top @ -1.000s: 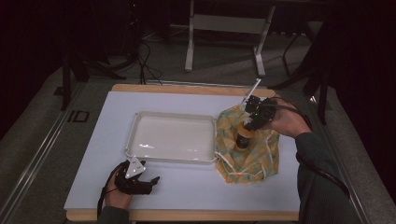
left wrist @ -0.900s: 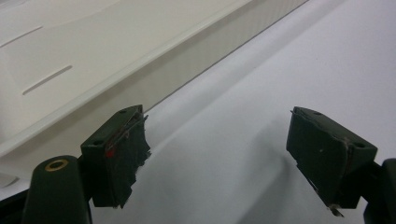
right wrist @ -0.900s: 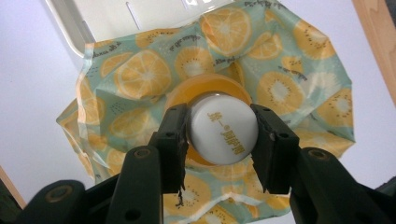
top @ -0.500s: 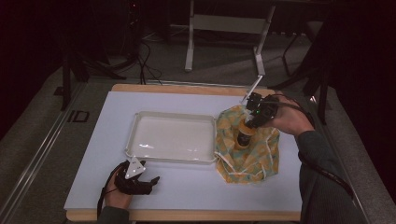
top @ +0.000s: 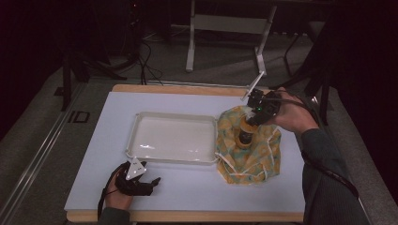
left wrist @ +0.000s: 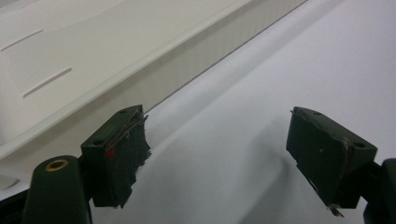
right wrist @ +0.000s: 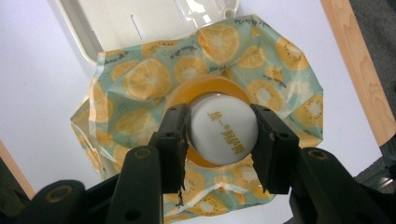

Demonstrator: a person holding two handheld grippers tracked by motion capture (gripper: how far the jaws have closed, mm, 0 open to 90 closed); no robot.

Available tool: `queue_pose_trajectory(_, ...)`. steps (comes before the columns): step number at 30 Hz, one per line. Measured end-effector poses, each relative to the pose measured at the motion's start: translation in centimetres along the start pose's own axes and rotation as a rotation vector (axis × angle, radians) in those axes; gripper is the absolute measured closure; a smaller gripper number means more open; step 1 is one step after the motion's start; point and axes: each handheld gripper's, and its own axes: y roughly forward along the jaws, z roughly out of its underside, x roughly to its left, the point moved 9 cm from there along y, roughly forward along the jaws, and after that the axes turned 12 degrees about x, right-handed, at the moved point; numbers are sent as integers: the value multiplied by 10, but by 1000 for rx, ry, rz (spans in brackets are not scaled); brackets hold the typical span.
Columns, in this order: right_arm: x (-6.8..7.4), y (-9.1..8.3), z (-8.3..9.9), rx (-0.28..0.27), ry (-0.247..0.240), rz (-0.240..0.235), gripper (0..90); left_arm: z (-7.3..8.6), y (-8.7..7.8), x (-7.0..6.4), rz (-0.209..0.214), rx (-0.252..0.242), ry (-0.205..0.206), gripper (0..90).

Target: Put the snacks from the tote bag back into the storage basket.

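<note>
An orange bottle with a white cap stands upright in the middle of a crumpled fruit-print cloth bag. My right gripper comes down on it from above, its jaws shut on the cap's two sides. At the table's front left my left gripper rests on the white surface, open, with nothing between its fingers. It lies just in front of the white tray.
The empty white tray sits mid-table, touching the bag's left edge. The white mat lies on a wooden tabletop whose edge shows at the back and front. A metal stand and cables are on the floor beyond.
The right gripper and the bottle have shifted very slightly up and to the right. The left gripper has stayed where it was.
</note>
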Motion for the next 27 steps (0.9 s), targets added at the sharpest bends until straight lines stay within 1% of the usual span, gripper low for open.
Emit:
queue_pose_trajectory(9,2,-13,-7,-16,-15,13,590,0,0,0,1,0,1,203)
queue_pose_trajectory(22,8,-26,-20,-34,-39,22,590,0,0,0,3,-1,0,204)
queue_pose_trajectory(27,13,-33,-28,-47,-60,33,590,0,0,0,4,1,2,203)
